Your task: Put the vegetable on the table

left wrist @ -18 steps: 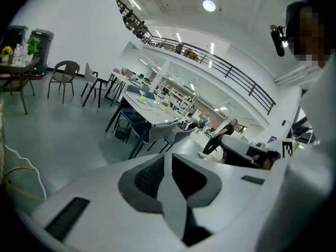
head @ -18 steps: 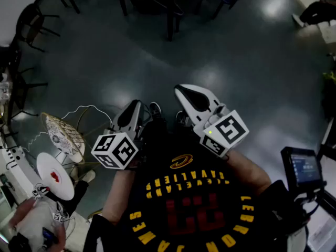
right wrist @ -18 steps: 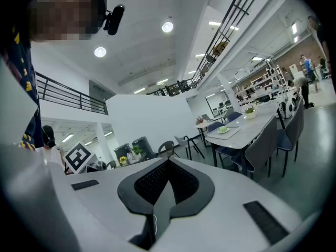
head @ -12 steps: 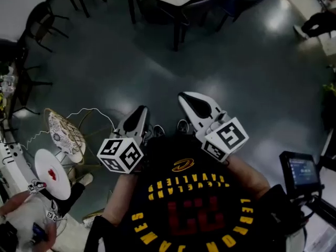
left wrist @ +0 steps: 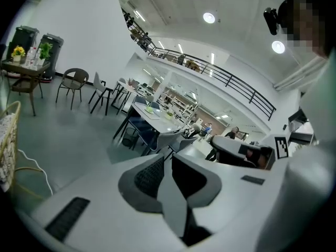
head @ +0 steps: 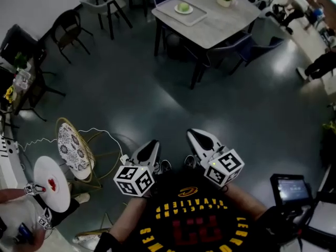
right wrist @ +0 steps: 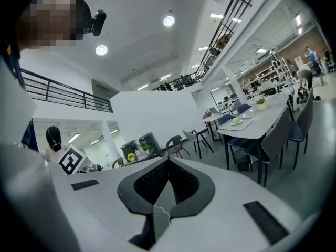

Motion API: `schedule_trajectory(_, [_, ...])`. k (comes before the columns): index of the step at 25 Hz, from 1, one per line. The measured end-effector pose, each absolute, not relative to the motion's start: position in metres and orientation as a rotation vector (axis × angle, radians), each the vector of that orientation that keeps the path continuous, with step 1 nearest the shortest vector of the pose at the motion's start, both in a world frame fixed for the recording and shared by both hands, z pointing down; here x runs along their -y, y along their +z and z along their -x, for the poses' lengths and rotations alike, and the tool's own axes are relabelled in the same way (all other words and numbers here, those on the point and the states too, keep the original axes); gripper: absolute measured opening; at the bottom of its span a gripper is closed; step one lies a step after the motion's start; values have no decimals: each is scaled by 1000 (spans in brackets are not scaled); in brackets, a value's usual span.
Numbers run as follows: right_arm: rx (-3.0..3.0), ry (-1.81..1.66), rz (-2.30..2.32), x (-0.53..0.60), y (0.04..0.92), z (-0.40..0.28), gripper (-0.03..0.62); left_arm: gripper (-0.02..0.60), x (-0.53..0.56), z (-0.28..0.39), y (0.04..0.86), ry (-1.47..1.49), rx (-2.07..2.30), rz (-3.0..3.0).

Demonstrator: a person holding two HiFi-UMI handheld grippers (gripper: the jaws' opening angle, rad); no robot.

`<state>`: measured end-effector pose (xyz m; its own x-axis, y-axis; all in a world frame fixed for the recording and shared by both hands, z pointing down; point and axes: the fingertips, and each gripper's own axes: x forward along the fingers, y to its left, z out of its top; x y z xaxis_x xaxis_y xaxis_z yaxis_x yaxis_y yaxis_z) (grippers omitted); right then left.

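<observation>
A person stands well apart from a grey table (head: 231, 28), holding the left gripper (head: 153, 143) and right gripper (head: 192, 134) at chest height. Both have their jaws pressed together with nothing between them. At the table's left end, a green vegetable (head: 183, 7) sits on a plate in a tray (head: 169, 7). Chairs (head: 252, 49) crowd the table's near side and could snag the approach. The rounded vegetable might roll if pinched off-centre. It is too small to identify, and the person's torso hides the floor underfoot.

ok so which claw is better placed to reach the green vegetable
Right claw, marginally: it sits more in line with the vegetable than the left claw. Both are shut, empty and far off.
</observation>
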<state>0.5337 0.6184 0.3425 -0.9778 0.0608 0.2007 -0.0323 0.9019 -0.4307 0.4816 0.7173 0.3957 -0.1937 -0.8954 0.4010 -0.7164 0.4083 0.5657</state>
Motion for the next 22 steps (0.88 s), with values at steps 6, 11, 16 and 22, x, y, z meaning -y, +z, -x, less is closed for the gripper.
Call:
schedule_trajectory(6, [2823,717,0,-638,354,-509,6,49,-721,-460,395,-321,1938,-1442])
schedule_trajectory(11, [2800,743,-40,-623,360,-488,5,49,-707,-443,401,-221,1930,-1492])
schedule_trajectory(16, [2781,774,-35,-601,376,-456,6,49,-685,-413,411,-200,1934,-1484])
schedule_trajectory(22, [2794,836,70,-541,370,-394,6,49,-632,-358,406,-168,1993,-1423])
